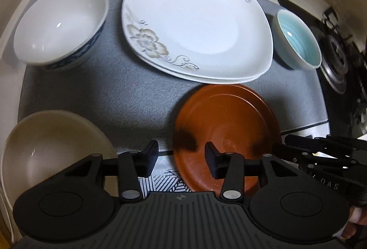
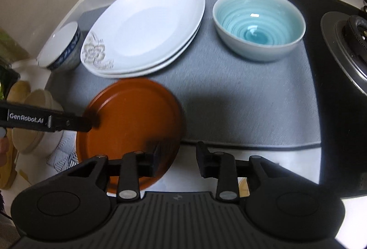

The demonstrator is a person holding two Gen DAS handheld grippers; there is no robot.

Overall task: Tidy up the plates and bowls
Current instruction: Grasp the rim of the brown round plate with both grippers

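Left wrist view: the left gripper (image 1: pixel 181 158) hangs with fingers spread and nothing between them, over the near edge of a brown round plate (image 1: pixel 226 132) at lower centre. That plate rests partly on a grey mat (image 1: pixel 128 97). Above it lie two stacked white floral plates (image 1: pixel 195 31), their edge just beside the brown one. A blue-patterned white bowl (image 1: pixel 60 24) sits upper left, a turquoise bowl (image 1: pixel 298 39) at right, a cream bowl (image 1: pixel 55 152) lower left. The right gripper (image 1: pixel 286 141) enters from the lower right edge.

Right wrist view: the right gripper (image 2: pixel 176 156) is spread, empty, its left finger over the brown plate's (image 2: pixel 130 125) rim. The turquoise bowl (image 2: pixel 259 24) stands upper right, a stove burner (image 2: pixel 346 42) at far right.
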